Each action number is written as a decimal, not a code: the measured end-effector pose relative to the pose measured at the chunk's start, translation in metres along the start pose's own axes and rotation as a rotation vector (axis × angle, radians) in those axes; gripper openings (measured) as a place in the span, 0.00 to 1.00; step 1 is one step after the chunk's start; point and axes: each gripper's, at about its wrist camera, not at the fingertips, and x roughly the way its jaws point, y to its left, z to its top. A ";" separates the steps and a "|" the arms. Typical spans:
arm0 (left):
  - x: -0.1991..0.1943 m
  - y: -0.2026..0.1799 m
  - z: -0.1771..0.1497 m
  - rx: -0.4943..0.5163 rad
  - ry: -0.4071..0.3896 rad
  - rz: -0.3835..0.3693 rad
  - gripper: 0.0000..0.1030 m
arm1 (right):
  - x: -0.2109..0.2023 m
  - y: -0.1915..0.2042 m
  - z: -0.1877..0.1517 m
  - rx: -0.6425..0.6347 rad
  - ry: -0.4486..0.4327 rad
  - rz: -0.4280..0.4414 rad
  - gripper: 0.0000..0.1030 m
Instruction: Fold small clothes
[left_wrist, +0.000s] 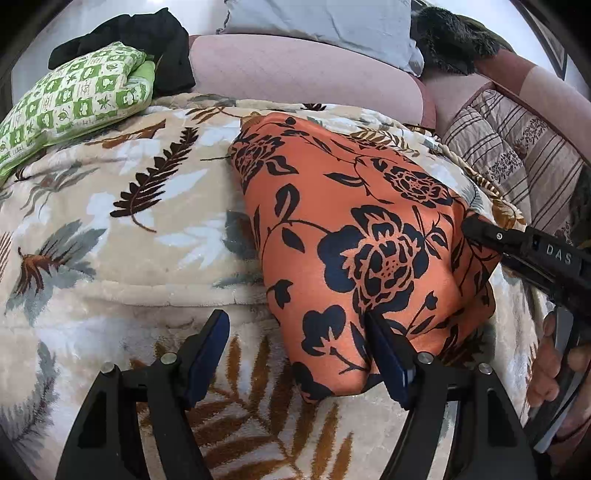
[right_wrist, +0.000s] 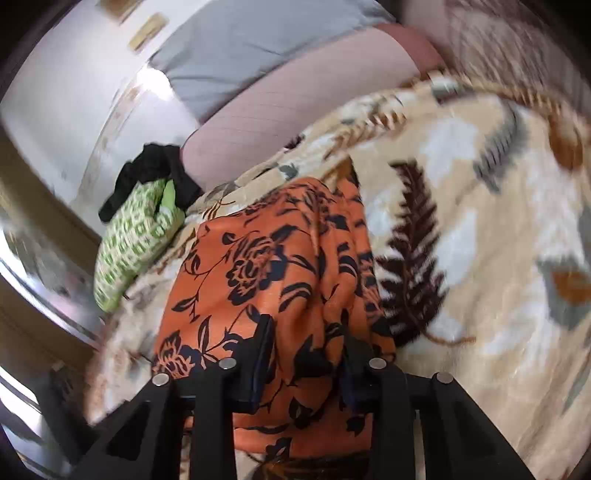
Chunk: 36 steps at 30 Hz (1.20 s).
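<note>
Left gripper (left_wrist: 295, 354), jaws spread, right finger touching the orange floral garment (left_wrist: 354, 229), whose long axis runs away from it; right gripper (right_wrist: 304, 354) clamps the garment's far-right edge.

Orange garment (left_wrist: 354, 236): thin, smooth woven cloth with a faint sheen. Blanket (left_wrist: 110, 236): plush, fleecy pile, softly lustrous. Green pillow (left_wrist: 77, 99): matt printed cotton-like cloth. Grippers (left_wrist: 295, 354): matt black plastic, with bright metal pins seen at the joints.
</note>
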 end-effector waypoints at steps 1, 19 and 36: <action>0.000 0.000 0.000 -0.001 0.000 0.001 0.74 | -0.002 0.009 -0.001 -0.055 -0.023 -0.024 0.32; -0.032 0.012 0.014 -0.040 -0.132 -0.032 0.74 | -0.038 0.023 0.011 -0.027 -0.058 0.126 0.15; -0.005 -0.011 0.014 0.066 -0.052 0.072 0.76 | -0.030 -0.014 0.008 0.146 0.111 -0.036 0.24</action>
